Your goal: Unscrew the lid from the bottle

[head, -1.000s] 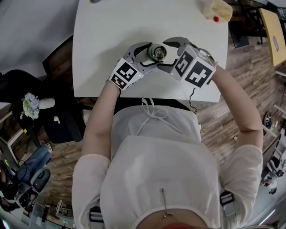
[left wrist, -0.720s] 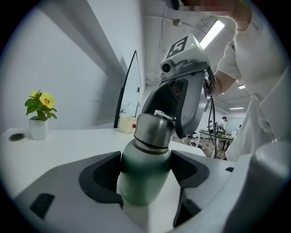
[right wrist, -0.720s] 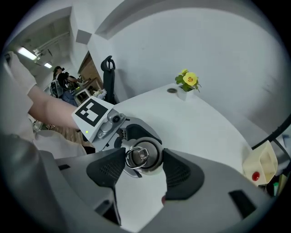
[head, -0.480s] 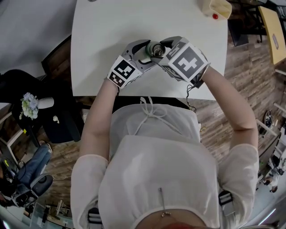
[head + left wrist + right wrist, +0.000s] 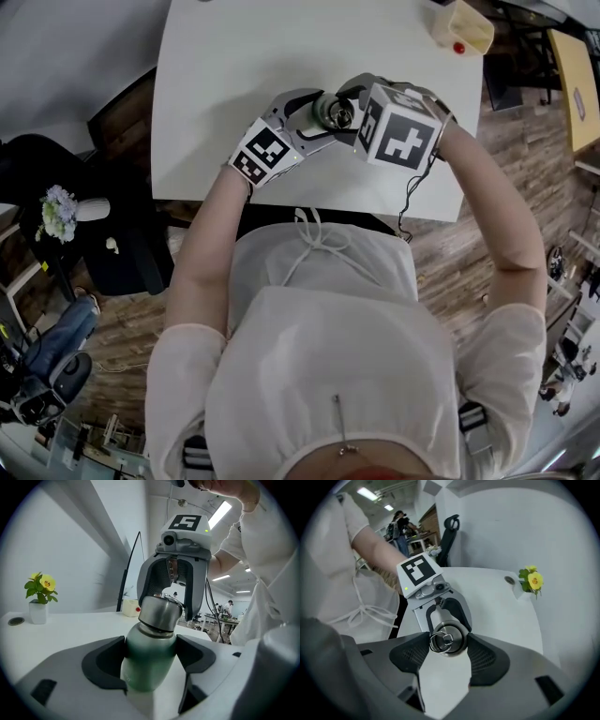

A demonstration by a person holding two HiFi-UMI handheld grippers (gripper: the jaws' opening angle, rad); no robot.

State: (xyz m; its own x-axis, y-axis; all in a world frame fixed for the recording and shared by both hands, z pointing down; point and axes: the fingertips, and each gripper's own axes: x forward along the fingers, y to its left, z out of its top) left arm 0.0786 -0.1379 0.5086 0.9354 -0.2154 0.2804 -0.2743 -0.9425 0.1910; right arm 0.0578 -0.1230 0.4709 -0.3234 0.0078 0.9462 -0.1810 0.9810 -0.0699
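A green metal bottle point(image 5: 148, 665) with a steel lid point(image 5: 159, 612) stands on the white table point(image 5: 225, 56). My left gripper point(image 5: 150, 656) reaches in level, and both its pads press the bottle's body. My right gripper point(image 5: 447, 643) comes down steeply from above. Its jaws have just been closing, and their pads now sit against both sides of the ringed lid point(image 5: 446, 638). In the head view the two grippers meet at the bottle's lid point(image 5: 334, 112), the left gripper point(image 5: 313, 120) on one side and the right gripper point(image 5: 352, 111) over it.
A beige container point(image 5: 461, 28) with a red knob stands at the table's far right corner. A small white pot with a yellow flower point(image 5: 39, 603) is at the far side. The table's near edge lies just behind my hands; a dark chair point(image 5: 122, 122) stands left.
My right gripper has swung in over the lid, tipped to point more steeply down, and closed its jaws onto the lid. The left gripper and bottle have stayed put.
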